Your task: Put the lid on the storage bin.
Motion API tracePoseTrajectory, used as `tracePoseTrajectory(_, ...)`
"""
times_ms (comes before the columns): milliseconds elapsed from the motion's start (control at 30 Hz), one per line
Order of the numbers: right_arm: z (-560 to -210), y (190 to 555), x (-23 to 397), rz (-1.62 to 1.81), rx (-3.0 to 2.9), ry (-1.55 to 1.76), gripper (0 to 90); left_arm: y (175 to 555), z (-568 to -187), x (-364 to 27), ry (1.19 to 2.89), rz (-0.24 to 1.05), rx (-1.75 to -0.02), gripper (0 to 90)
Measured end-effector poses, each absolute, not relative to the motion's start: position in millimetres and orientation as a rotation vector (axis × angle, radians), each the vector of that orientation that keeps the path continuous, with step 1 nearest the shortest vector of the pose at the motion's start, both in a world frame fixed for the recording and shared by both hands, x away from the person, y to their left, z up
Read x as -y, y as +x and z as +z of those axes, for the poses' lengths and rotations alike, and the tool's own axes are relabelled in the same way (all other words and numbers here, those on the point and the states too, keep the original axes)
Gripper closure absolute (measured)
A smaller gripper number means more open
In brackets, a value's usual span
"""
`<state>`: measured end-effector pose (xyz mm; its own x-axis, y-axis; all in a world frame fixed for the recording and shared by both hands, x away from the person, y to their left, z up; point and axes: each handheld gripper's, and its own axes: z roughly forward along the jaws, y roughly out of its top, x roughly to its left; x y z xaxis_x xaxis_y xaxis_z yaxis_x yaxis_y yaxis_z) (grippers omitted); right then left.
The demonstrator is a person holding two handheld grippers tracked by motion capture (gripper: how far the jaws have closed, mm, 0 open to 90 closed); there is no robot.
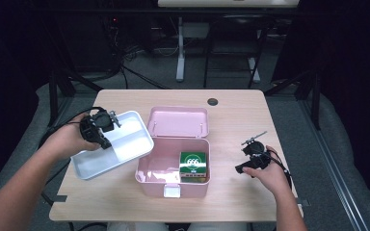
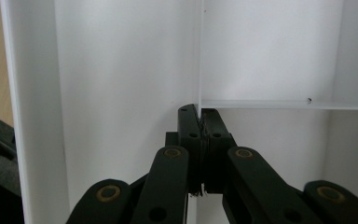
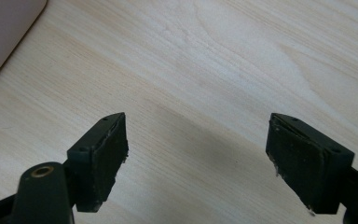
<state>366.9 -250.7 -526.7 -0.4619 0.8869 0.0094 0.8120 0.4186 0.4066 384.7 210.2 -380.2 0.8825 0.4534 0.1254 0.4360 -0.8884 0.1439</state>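
A white tray (image 1: 130, 139) hangs tilted over the table's left side, beside an open pink box (image 1: 149, 180). My left gripper (image 1: 107, 140) holds it. In the left gripper view the gripper (image 2: 200, 114) is shut on the thin divider wall (image 2: 200, 56) that splits the tray (image 2: 121, 70) into compartments. A green carton (image 1: 193, 163) sits in the right part of the pink box, whose lid (image 1: 179, 121) lies folded back. My right gripper (image 1: 242, 158) hovers right of the box. Its jaws (image 3: 196, 154) stand open over bare wood (image 3: 214, 56) with nothing between them.
A corner of the pink box (image 3: 4, 28) shows at the upper left of the right gripper view. A round cable hole (image 1: 213, 101) sits near the table's far edge. Table legs and cables stand on the floor behind.
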Motion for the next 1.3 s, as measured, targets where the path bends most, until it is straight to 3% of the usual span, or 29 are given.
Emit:
tracePoseTrajectory(633, -527.6, 367.1, 252.7, 0.531, -2.459, 1.495, 20.2, 381.2, -375.1, -132.7, 2.993, 0.222, -0.398, 89.3)
tracePoseTrajectory(1300, -529.3, 367.0, 253.4, 0.530, -2.462, 1.498, 20.2, 369.9, -404.8, -50.2, 3.003, 0.198, -0.041, 89.3)
